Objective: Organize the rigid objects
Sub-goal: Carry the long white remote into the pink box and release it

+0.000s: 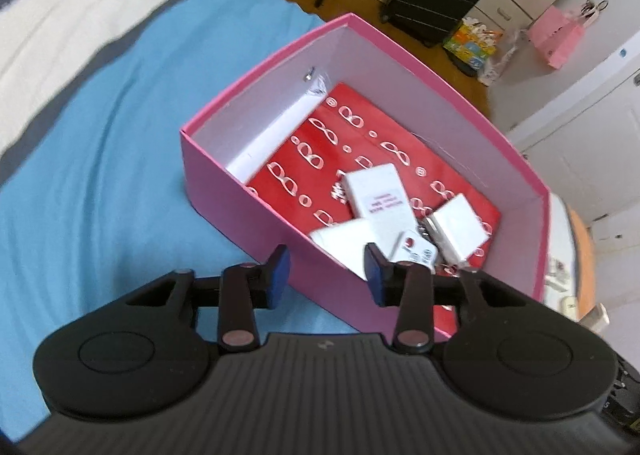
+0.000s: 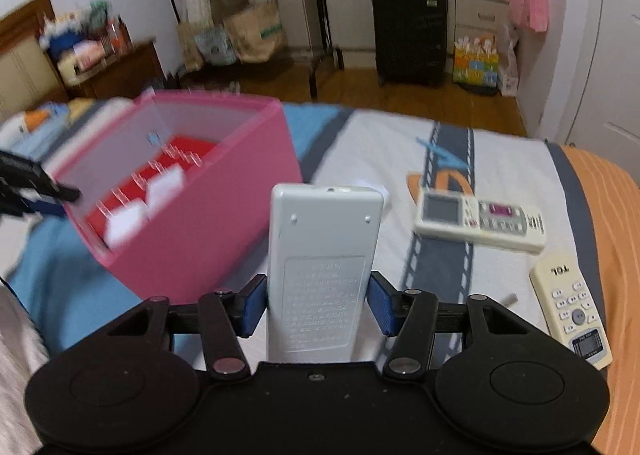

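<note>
A pink box (image 1: 240, 195) sits on the bed; inside lie a red patterned sheet (image 1: 360, 135) and several small white boxes (image 1: 380, 195). My left gripper (image 1: 326, 275) is open and empty, straddling the box's near wall. The box also shows in the right wrist view (image 2: 200, 235), blurred. My right gripper (image 2: 318, 305) is shut on a grey-white remote (image 2: 324, 247), held back side up, just right of the box. Two more remotes lie on the bed: one with a screen (image 2: 480, 221) and a cream TCL one (image 2: 572, 311).
The bed has a blue, white and orange cover (image 2: 592, 183). Beyond its edge are a wooden floor, a black suitcase (image 2: 410, 39), bags and a clothes rack (image 2: 320, 15). My left gripper's tip shows at the left of the right wrist view (image 2: 36, 183).
</note>
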`<state>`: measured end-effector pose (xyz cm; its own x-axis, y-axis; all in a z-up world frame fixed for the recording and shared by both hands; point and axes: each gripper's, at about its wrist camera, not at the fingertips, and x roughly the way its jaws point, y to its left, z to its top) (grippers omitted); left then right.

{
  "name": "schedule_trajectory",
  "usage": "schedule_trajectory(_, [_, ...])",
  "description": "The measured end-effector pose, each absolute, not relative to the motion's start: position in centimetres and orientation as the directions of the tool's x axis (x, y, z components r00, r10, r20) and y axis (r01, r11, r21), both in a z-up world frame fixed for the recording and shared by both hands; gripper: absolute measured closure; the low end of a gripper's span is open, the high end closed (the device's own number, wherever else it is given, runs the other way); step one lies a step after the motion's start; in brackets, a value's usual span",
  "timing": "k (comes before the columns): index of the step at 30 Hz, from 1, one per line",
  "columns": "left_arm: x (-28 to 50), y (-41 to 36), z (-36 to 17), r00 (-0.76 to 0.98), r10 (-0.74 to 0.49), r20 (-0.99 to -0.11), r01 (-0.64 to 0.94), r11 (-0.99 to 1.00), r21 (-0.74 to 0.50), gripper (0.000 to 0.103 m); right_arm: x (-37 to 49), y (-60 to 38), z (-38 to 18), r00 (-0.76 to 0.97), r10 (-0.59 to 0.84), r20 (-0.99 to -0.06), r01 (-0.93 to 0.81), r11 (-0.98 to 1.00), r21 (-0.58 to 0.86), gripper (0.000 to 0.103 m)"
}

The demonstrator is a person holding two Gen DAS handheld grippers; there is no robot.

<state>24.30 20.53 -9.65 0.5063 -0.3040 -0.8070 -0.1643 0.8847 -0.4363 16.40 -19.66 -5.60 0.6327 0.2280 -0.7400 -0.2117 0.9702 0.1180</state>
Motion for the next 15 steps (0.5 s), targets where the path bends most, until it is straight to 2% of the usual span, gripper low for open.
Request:
schedule_trajectory(9, [24.0, 20.1, -9.6, 0.517, -0.287, -0.807, -0.151, 0.897, -0.416, 0.068, 16.4, -15.4, 2.3, 0.709, 0.371, -0.600, -0.310, 0.928, 0.207, 0.045])
schedule_trajectory(15, [24.0, 20.1, -9.6, 0.518, -0.292, -0.804, -0.154, 0.893, -0.423, 0.068, 20.7, -10.4, 3.4, 0.649, 0.464, -0.603, -0.359, 0.886, 0.294, 0.045])
